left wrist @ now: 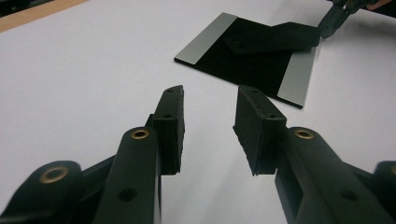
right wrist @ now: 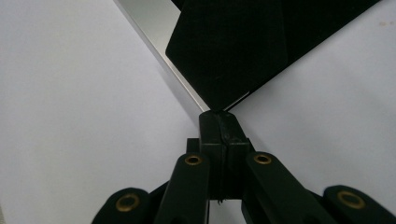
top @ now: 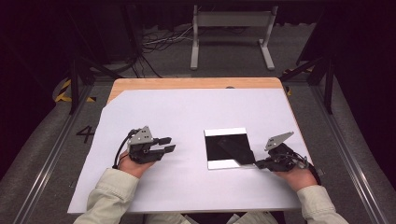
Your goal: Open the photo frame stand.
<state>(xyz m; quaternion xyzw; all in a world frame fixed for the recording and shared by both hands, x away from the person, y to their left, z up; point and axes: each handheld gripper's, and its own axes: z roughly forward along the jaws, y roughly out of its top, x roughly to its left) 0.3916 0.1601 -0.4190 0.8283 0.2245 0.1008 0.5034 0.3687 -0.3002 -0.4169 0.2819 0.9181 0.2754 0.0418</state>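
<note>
- Left gripper (top: 167, 144) rests low over the table, held in the left hand (top: 132, 164), jaws parted with nothing between them.
- Right gripper (top: 258, 163), in the right hand (top: 299, 176), has its jaws pressed together, pointing leftward in the high view.

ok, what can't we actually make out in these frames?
- Right gripper view: its shut jaws cover the gripped corner of the black sheet; the sheet's far part is cut off by the top edge.
- High view: black sheet on the black-and-grey board, outline hard to separate.
- Left gripper view: small holes in the sheet, purpose unclear.
</note>
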